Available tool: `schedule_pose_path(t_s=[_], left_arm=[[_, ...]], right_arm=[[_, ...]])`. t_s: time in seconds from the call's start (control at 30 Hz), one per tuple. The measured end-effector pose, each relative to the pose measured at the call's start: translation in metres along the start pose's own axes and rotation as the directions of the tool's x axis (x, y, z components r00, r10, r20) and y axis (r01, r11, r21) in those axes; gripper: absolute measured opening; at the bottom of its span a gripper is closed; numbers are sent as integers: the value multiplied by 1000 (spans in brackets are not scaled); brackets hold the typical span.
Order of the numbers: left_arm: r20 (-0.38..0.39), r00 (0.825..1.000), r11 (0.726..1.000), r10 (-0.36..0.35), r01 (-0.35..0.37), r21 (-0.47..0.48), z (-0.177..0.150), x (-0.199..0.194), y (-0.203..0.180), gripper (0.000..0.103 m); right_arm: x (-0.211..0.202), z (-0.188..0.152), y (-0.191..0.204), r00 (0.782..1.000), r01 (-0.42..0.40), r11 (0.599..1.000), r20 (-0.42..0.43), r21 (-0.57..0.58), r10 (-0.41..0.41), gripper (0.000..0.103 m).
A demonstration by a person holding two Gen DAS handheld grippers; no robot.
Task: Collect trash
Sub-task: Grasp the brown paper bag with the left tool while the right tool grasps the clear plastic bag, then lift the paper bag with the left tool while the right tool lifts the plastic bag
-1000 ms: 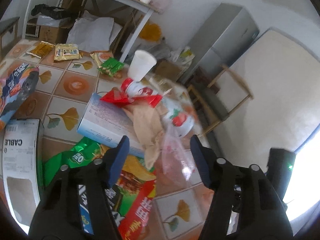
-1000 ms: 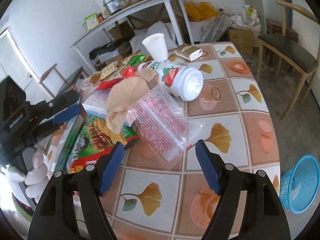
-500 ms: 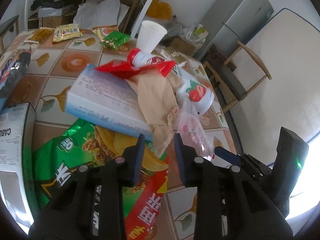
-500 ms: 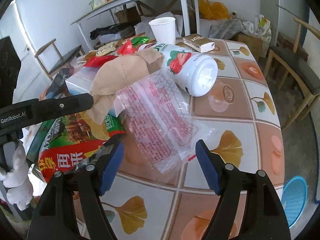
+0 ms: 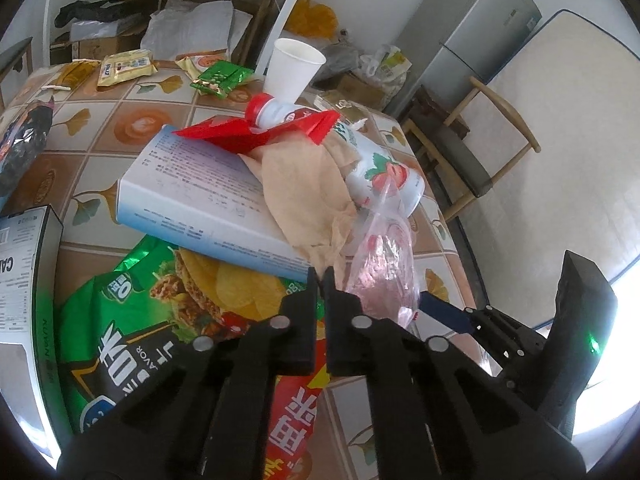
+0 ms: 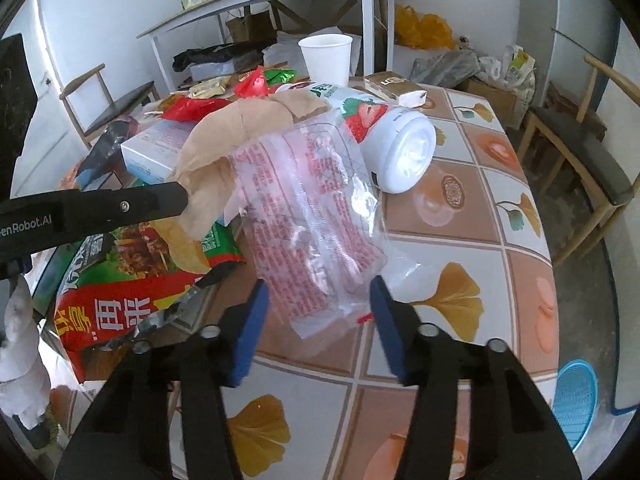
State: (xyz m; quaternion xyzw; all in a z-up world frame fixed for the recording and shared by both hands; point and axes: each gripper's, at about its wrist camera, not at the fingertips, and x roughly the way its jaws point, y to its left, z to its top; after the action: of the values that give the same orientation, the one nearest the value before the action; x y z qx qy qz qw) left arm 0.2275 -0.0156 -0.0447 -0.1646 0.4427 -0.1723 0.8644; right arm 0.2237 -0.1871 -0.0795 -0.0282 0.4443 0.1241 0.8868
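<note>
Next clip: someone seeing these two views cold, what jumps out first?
The heap of litter on the tiled table: a crumpled brown paper bag draped over a pale blue box, beside a toppled strawberry bottle. In front, the right gripper is closing around a clear plastic bag with red print, not yet pinching it. The left gripper is shut at the paper bag's lower edge.

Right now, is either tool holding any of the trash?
Left tool pinches the brown paper's lower edge. Right tool is closing around the clear plastic bag's near end.
</note>
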Motion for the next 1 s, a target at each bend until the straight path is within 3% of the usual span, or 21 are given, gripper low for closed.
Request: schedule_pose_path(t_s=[0.13, 0.27, 0.57, 1.0], left_arm=[[11, 1000, 1000, -23, 23, -11, -1, -3, 1, 0], [25, 998, 998, -51, 51, -30, -2, -11, 5, 0], [77, 992, 993, -104, 107, -39, -3, -43, 6, 0], [167, 956, 970, -239, 243, -1, 0, -95, -13, 0]], right_arm=[[-4, -2, 2, 1000, 13, 1000, 3, 0, -13, 35], [-10, -3, 0, 1000, 15, 1000, 9, 18, -15, 30], [-40, -11, -1, 998, 15, 998, 53, 68, -19, 27], [-101, -23, -16, 987, 16, 986, 157, 166, -42, 26]])
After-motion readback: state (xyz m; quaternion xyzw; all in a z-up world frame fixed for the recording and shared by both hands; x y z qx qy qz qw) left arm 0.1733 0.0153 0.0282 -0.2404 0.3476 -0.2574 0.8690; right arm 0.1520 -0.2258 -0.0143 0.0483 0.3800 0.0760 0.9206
